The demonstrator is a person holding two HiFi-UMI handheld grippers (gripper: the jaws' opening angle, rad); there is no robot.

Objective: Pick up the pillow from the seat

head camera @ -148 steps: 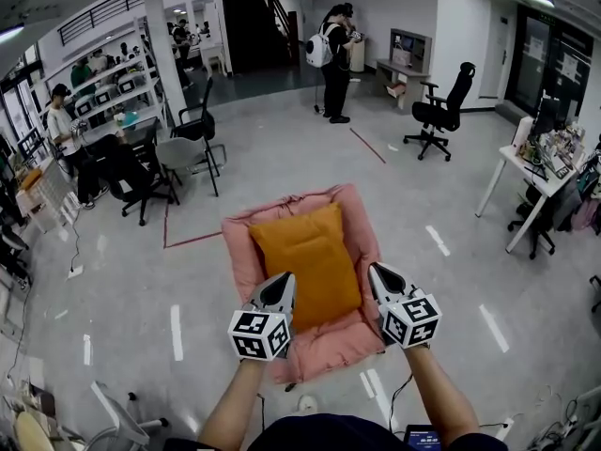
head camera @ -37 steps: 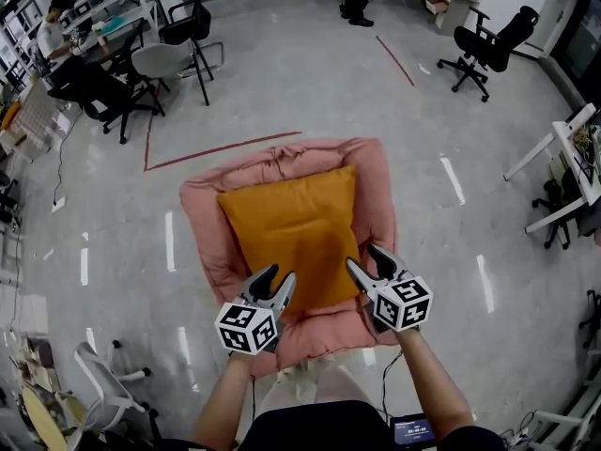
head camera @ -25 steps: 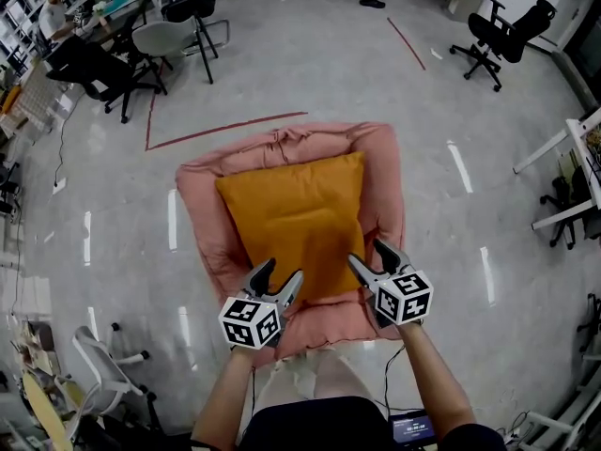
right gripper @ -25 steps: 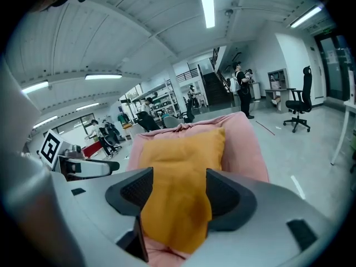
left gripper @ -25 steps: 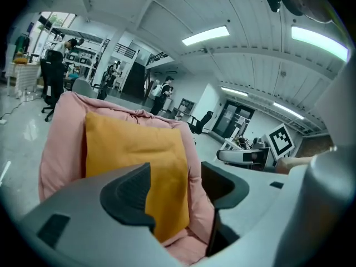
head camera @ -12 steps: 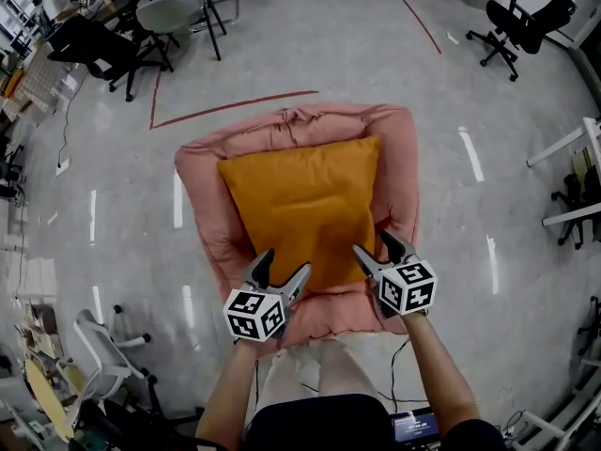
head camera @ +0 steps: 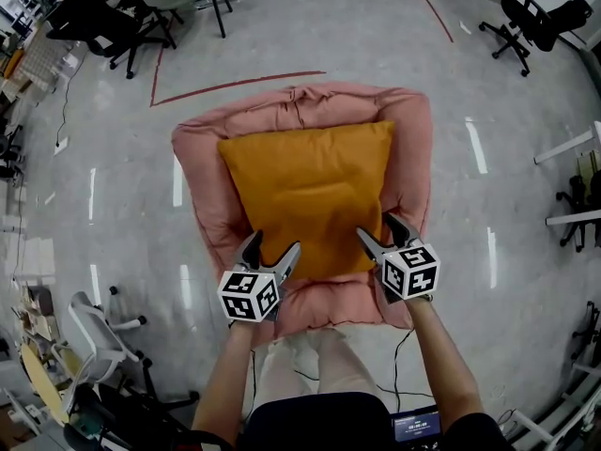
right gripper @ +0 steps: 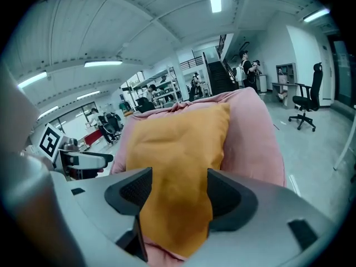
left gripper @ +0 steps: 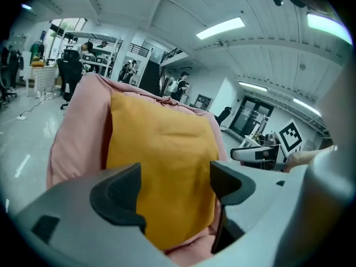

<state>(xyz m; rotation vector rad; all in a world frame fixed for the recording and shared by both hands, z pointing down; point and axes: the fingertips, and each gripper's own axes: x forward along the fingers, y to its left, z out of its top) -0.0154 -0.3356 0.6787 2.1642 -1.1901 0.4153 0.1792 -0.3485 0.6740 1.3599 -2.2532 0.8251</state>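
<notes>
Left gripper spread wide, nothing pinched; near-left corner of orange pillow sitting between jaws. Right gripper spread wide too, near-right corner between jaws, pads not squeezing. Pillow flat on pink seat, stretching ahead of both claws.
</notes>
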